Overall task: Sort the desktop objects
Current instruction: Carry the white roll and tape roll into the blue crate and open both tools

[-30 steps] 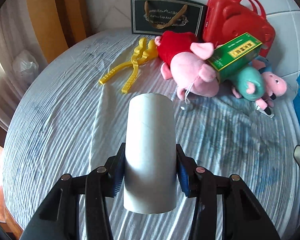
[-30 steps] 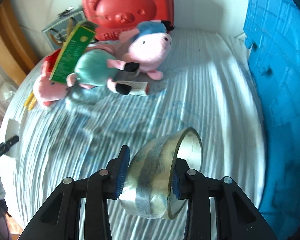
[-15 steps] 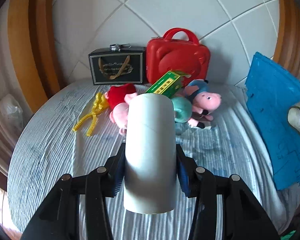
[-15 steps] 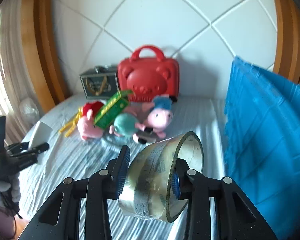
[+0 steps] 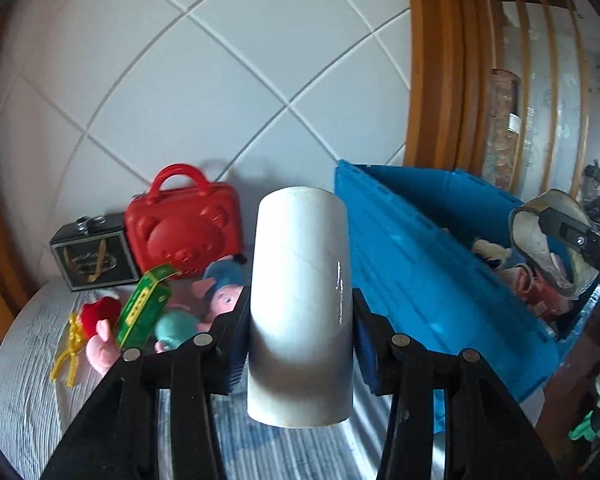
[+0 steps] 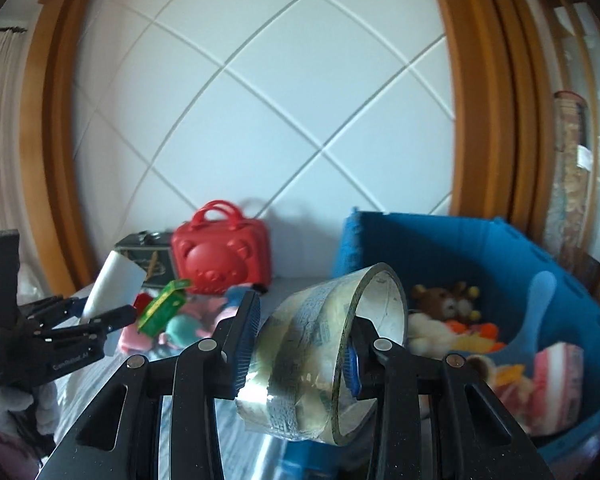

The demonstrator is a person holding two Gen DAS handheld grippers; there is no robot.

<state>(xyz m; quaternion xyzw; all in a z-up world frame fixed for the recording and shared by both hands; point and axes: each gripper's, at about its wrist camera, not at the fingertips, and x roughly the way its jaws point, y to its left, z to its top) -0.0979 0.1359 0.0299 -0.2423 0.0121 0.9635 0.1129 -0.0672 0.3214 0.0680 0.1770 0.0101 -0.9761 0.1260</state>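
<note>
Left wrist view: our white cardboard tube (image 5: 300, 304) is clamped between the fingers of the left gripper (image 5: 298, 344), its long axis running straight ahead along them, tilted up and away from us, held in the air above the desk (image 5: 16, 392). To the right, in the right wrist view, our right gripper (image 6: 296, 344) grasps a roll of clear tape (image 6: 328, 348) across its width, the roll's open core facing right and slightly up. Both loads are carried, neither resting on anything.

What matters next, we judge, is the blue bin (image 5: 432, 276): it lies to the right and a little beyond both pairs of fingers, its near rim (image 6: 572, 420) lower than the things we hold. Our right hand looks nearer; it already sees inside, where a brown plush (image 6: 446, 296) and other toys sit (so the tape probably goes in first). The tube must travel right across the bin's left wall before release.

Left and far on the desk remain the green box (image 5: 142, 306), the plush pigs (image 5: 220, 288), a yellow plastic tool (image 5: 68, 352), the red bear case (image 5: 182, 232) and a dark box (image 5: 94, 258).
</note>
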